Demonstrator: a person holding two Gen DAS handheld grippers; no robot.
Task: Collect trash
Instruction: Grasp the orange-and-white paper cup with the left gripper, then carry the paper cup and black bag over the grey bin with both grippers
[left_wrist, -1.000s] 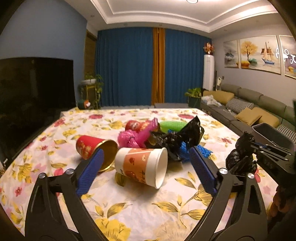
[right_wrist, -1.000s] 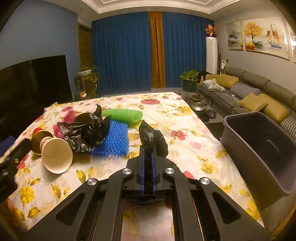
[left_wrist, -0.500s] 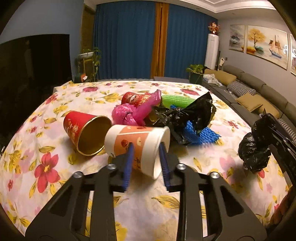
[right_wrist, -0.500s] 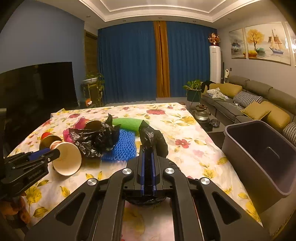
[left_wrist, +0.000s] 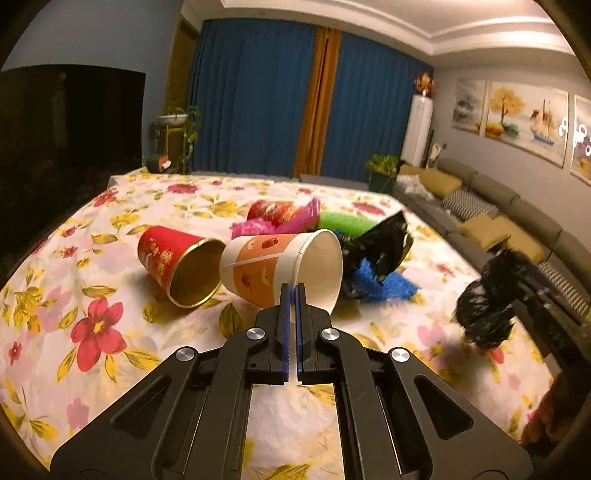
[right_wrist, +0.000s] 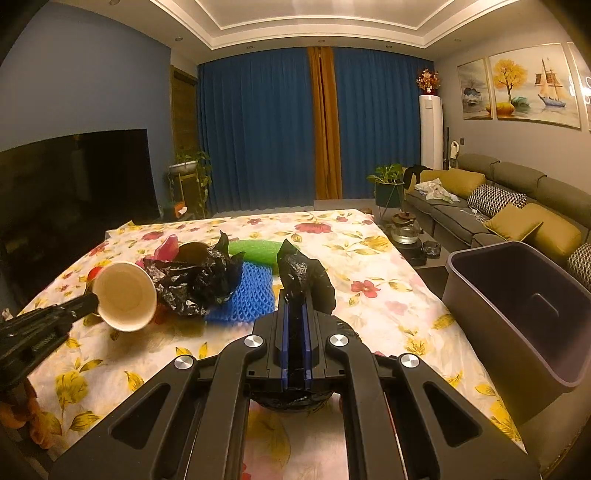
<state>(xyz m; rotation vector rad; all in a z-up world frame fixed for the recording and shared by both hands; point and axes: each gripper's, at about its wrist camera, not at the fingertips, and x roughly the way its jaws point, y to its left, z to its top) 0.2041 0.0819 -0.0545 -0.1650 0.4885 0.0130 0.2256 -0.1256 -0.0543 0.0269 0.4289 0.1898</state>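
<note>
Your left gripper (left_wrist: 291, 291) has just closed on the paper cup (left_wrist: 280, 266) rim, so you can carry it to the bin (right_wrist: 517, 306).

Paper cup (left_wrist: 275, 267) on its side on tablecloth (left_wrist: 110, 354), mouth toward camera, rim between tips of left gripper (left_wrist: 291, 291). Second cup (left_wrist: 177, 264) on its side just left of it, touching. Behind both: pile of wrappers, with can (left_wrist: 275, 212) among them. Crumpled bag (left_wrist: 376, 251) right of paper cup, lying on mesh sleeve (left_wrist: 384, 286). Right gripper (right_wrist: 295, 295) right of pile, bag scrap (right_wrist: 306, 277) between its pads. Bin (right_wrist: 524, 306) off table's right edge; sofa (right_wrist: 517, 199) behind bin.
</note>
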